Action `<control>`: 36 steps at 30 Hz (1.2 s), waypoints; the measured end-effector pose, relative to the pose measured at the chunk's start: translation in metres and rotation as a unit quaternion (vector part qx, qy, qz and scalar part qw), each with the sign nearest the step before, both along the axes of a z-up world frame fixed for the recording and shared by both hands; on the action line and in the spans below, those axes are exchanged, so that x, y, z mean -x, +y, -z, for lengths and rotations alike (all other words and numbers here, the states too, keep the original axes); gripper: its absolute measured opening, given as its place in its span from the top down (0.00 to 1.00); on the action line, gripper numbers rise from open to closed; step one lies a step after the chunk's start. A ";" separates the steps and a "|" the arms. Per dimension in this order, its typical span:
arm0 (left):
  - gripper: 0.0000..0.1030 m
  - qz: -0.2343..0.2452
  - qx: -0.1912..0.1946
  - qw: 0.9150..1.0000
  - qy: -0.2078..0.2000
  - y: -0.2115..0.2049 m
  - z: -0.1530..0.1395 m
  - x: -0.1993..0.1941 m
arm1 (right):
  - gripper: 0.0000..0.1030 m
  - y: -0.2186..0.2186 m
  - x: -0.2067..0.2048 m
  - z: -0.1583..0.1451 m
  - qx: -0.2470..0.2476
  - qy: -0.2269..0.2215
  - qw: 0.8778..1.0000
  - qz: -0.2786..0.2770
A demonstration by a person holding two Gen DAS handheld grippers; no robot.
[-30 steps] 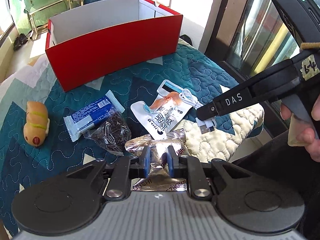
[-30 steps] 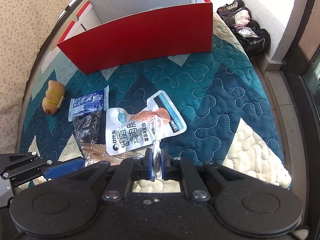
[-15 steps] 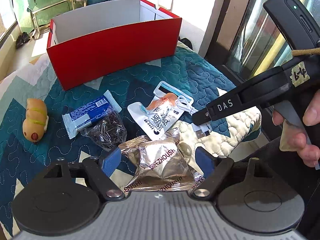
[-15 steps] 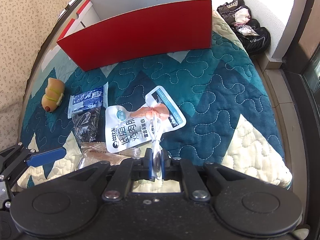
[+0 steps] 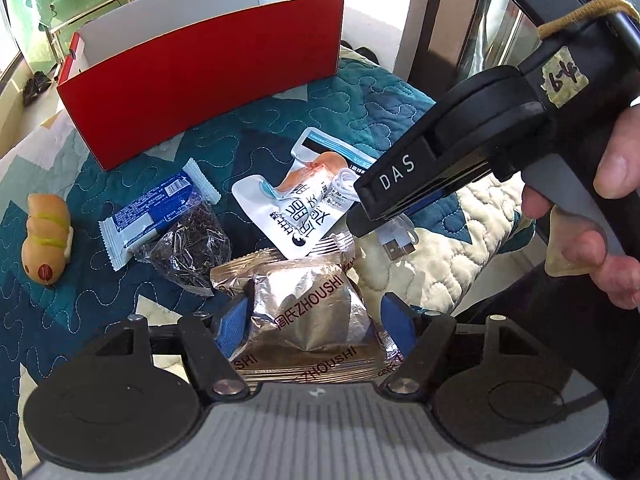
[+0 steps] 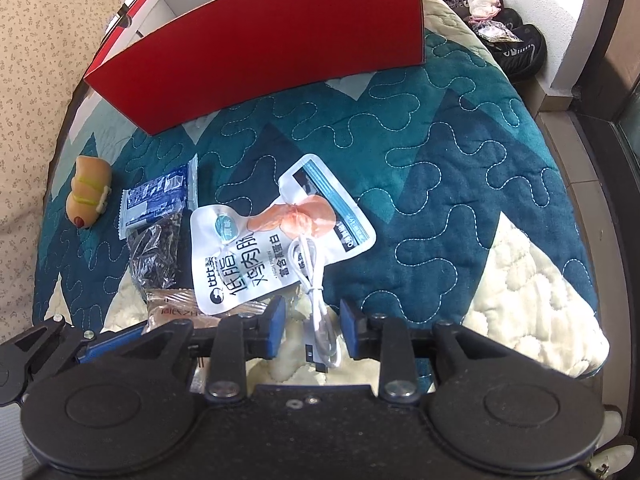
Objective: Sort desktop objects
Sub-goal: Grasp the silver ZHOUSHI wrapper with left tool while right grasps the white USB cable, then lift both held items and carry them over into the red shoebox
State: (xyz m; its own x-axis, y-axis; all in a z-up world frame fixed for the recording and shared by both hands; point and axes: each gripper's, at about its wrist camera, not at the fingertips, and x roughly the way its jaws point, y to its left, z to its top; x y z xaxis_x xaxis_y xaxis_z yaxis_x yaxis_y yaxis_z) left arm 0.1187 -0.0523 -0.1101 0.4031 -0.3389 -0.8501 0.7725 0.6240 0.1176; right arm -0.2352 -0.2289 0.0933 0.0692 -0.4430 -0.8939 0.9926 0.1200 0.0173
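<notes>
Silver foil snack packet lies between the left tool's blue pads, jaws just narrowing from wide, not yet pressing. White USB cable lies lengthwise between the right tool's pads, jaws just parted, cable loose. Red box stands well ahead of both.

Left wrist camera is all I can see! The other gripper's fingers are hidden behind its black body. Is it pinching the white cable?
Observer: No. The right gripper has just been opening, and the white cable lies loose between its pads.
Operator: Where does the cable go?
Observer: Up onto the white pouch, where it loops.
Operator: Anything beside the red box?
Observer: Shoes on the floor, off to its right.
</notes>
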 end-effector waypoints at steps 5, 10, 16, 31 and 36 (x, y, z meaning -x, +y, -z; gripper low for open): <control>0.41 -0.002 0.000 1.000 -0.007 0.001 0.000 -0.002 | 0.72 -0.001 -0.010 -0.001 0.012 0.019 1.000 -0.012; 0.47 -0.004 0.002 1.000 -0.007 0.002 -0.002 -0.004 | 0.90 -0.002 -0.014 -0.002 0.013 0.030 0.999 -0.012; 0.51 -0.008 0.004 1.000 -0.006 0.003 -0.004 -0.003 | 0.91 0.003 -0.016 -0.009 0.021 0.033 0.999 -0.009; 0.52 -0.021 0.030 0.999 -0.003 0.014 -0.031 0.008 | 0.91 0.025 -0.021 -0.035 0.033 0.016 0.999 -0.007; 0.52 -0.023 0.043 0.999 -0.010 0.015 -0.045 0.013 | 0.91 0.035 -0.026 -0.050 0.042 0.012 0.999 -0.015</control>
